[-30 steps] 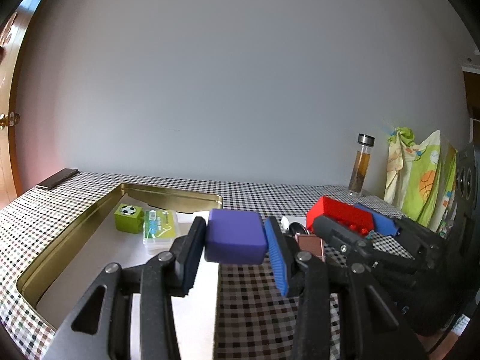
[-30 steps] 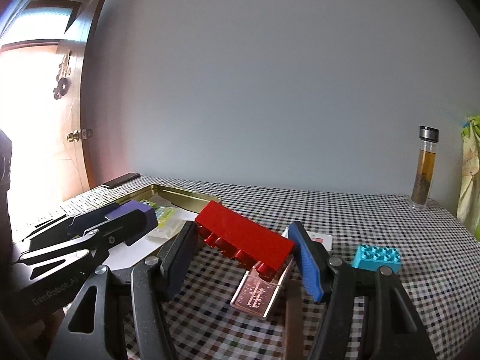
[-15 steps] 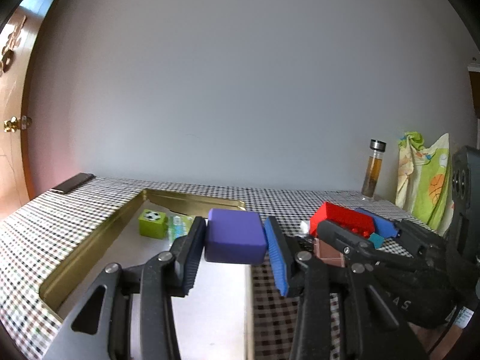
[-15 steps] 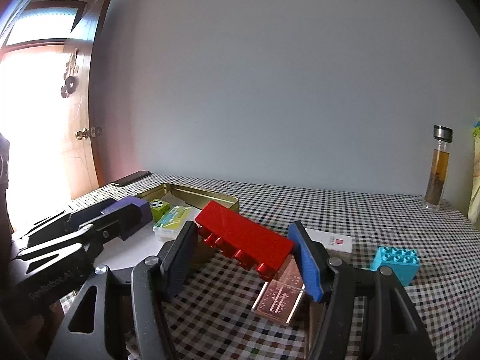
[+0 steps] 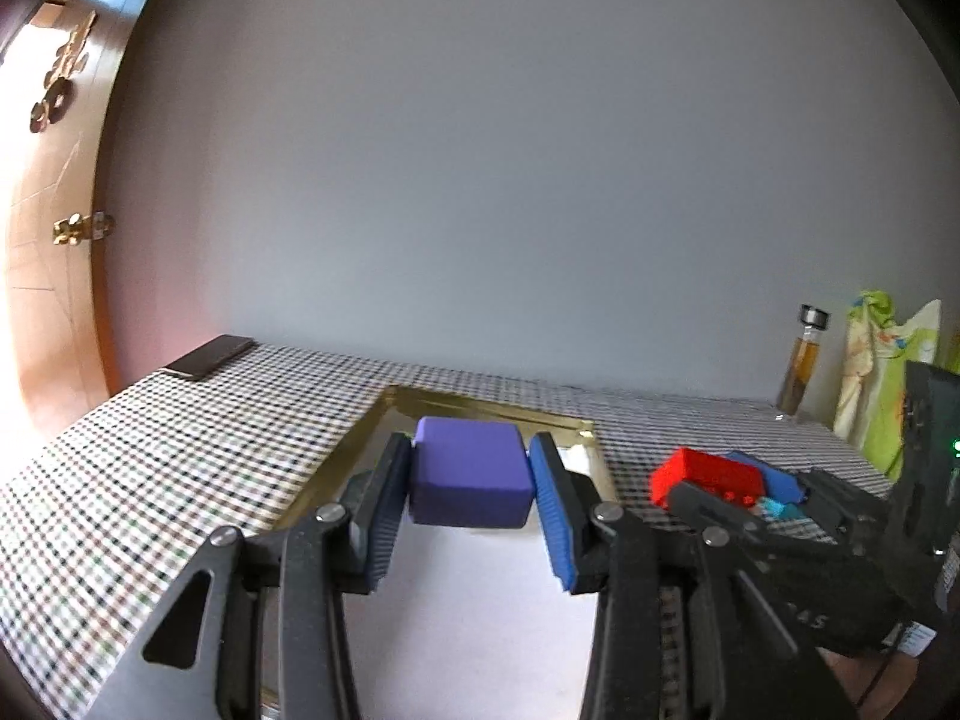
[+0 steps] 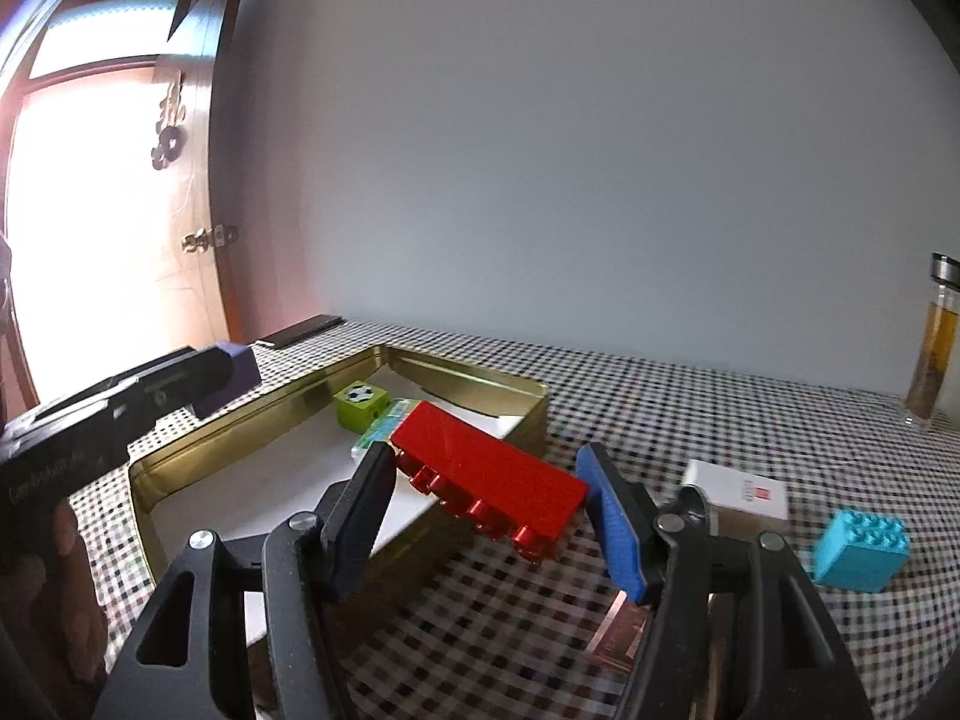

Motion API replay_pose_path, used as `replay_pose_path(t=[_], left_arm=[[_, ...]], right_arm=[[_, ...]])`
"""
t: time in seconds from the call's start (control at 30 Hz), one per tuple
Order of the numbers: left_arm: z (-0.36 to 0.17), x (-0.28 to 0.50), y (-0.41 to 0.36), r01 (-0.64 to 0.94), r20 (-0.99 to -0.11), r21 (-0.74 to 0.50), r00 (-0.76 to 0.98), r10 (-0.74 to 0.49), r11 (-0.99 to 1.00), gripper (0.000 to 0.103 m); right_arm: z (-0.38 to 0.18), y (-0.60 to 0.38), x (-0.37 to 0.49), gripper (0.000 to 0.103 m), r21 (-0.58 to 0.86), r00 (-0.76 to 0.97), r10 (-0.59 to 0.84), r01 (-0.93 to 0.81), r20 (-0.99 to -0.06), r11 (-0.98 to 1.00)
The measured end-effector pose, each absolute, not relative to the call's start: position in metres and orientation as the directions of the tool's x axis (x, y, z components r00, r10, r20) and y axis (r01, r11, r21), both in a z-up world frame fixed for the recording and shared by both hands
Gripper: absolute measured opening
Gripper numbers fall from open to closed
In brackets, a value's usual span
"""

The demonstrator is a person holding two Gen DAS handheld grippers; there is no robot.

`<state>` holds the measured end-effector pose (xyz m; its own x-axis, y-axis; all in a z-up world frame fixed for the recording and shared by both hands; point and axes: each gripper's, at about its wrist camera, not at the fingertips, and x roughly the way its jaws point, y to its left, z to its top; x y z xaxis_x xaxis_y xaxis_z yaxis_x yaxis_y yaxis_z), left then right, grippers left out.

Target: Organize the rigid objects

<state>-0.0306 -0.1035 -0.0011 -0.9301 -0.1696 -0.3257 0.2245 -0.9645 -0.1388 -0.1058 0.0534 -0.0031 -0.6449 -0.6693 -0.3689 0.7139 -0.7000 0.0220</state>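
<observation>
Blocks in the air, others in and beside the gold tin

The purple block (image 5: 471, 474) is held level above the open gold tin (image 6: 543, 402), and the long red brick (image 6: 489, 471) is held tilted, studs downward, over its near rim. A green cube with a football print (image 6: 360, 407) lies inside; a turquoise studded brick (image 6: 861, 549) stands on the checked bench (image 6: 660, 396).

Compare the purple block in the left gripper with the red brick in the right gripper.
The purple block is compact, smooth and matte; the red brick is long, flat, glossy and studded along one side. The purple block sits square between its pads; the red brick lies slanted across its jaws. Both are rigid and held off the table, near the gold tin, by the left gripper and right gripper.
</observation>
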Motion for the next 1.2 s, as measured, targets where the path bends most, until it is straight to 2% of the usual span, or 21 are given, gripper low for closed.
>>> replay_pose_path(t=[0.23,0.5,0.77,1.2], left_arm=[[-0.011,-0.049,-0.132,0.259,-0.426,-0.153,-0.888,-0.172,-0.954,0.040],[-0.019,-0.069,-0.154,0.260,-0.515,-0.159,-0.845,-0.145,-0.952,0.040],[-0.022,-0.079,-0.159,0.256,-0.549,-0.151,-0.825,-0.134,-0.955,0.040],[-0.028,-0.093,-0.162,0.271,-0.590,-0.131,-0.794,-0.145,-0.954,0.040]], right_arm=[[0.002,0.028,-0.108,0.065,0.011,-0.592,-0.697,0.759,-0.404,-0.651],[-0.012,-0.009,-0.119,0.065,0.037,-0.512,-0.702,0.794,-0.496,-0.606],[-0.025,-0.031,-0.123,0.065,0.026,-0.485,-0.680,0.804,-0.550,-0.595],[-0.033,-0.041,-0.133,0.065,0.033,-0.463,-0.667,0.807,-0.583,-0.589]])
